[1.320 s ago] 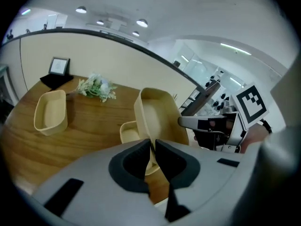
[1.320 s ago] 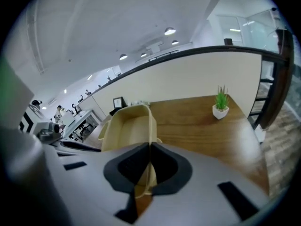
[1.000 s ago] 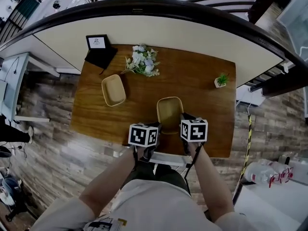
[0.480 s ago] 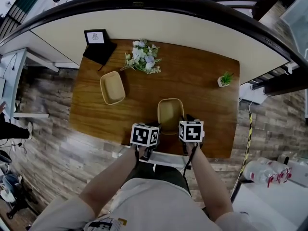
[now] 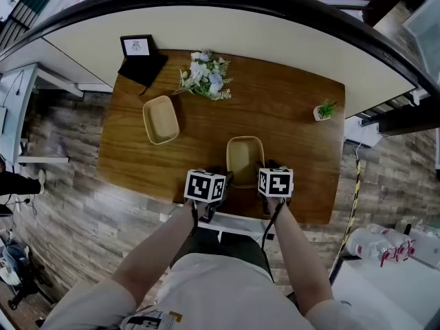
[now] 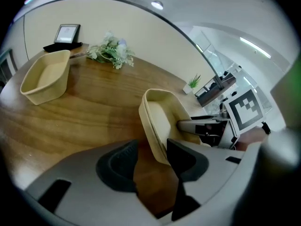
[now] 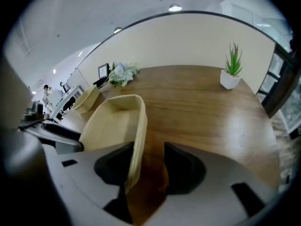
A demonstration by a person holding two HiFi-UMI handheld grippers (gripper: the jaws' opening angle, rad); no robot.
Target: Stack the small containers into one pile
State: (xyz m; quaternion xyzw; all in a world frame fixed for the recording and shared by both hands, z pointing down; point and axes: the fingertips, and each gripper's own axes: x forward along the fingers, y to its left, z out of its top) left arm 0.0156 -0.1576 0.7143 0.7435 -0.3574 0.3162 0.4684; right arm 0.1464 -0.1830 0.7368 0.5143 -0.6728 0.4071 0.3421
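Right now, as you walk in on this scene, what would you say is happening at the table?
A person holds a claw in each hand at the near edge of the wooden table. The left claw straddles one side wall of the nearer beige container, the right claw the opposite wall. Both sets of jaws have just been opening and neither pinches, so it rests on the wood. The other container sits apart, near the flowers.

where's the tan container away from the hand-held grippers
In the head view the lone tan container sits on the table, on its left half, just in front of the flower bunch.
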